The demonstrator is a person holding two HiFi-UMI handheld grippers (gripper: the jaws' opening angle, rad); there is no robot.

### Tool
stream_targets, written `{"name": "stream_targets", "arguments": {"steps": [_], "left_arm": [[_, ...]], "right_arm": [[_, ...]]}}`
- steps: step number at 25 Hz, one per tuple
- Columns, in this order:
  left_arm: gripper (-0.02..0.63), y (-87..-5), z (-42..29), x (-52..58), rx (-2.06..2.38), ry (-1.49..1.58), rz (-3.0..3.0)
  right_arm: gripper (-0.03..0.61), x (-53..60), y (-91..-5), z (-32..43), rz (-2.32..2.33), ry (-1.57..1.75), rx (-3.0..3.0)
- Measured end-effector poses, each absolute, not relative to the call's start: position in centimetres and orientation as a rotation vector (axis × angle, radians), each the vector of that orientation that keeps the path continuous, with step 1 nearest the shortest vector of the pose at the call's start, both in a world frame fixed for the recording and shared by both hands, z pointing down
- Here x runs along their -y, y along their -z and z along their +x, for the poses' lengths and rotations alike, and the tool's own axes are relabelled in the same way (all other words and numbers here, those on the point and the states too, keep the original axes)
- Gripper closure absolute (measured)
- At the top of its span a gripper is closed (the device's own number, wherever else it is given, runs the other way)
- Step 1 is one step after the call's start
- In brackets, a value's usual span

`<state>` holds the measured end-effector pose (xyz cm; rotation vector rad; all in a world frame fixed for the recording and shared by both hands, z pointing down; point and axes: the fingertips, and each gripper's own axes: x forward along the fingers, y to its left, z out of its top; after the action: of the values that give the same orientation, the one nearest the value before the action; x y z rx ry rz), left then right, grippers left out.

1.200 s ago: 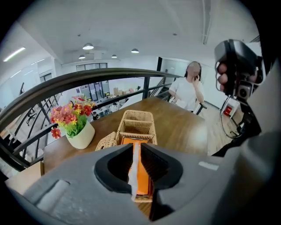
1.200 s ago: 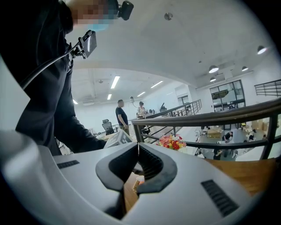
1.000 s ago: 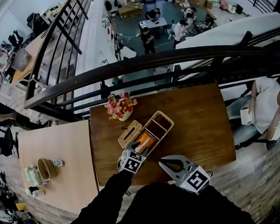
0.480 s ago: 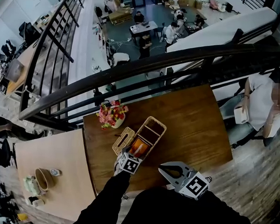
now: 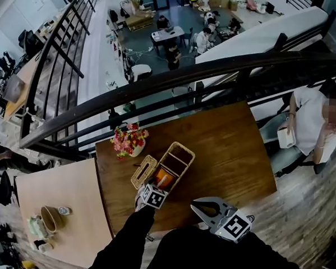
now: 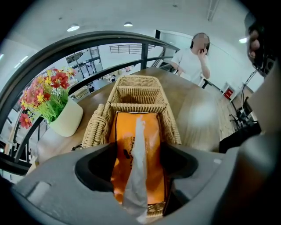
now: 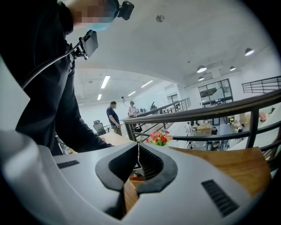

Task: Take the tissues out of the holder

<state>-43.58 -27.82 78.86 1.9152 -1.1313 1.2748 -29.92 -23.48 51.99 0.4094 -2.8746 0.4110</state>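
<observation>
The left tongs (image 6: 138,167), just opened and spread around the orange tissue pack (image 6: 151,132), may lift the light wicker holder (image 6: 136,85) too, since the right tongs (image 7: 138,154), pressed together, hold nothing.

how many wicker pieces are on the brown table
2. The long wicker holder, with the orange tissue pack in its near compartment, and a smaller wicker piece against its left side, by the flower pot. No others show.

Orange tissue pack (image 6: 153,145), tan wicker holder (image 6: 136,90), brown table (image 5: 229,145).
</observation>
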Motion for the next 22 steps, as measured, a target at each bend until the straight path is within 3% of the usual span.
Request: {"name": "stream_targets", "arguments": {"steps": [6,14,22], "left_arm": [[0.292,-79.0,-43.8,27.7,1.155,-1.297,1.896],[0.391,-78.3,-43.7,27.8,1.192,-1.312,1.894],[0.421,-77.1,-43.7,27.5,1.228,-1.333,1.89]], "right_arm": [[0.572,23.3,-52.2,-29.0,0.426,-0.426,2.863],[0.572,23.3,-52.3,-28.5,0.44,-0.466,2.863],[0.572,23.1,-52.4,-27.5,0.424,-0.46,2.873]]}}
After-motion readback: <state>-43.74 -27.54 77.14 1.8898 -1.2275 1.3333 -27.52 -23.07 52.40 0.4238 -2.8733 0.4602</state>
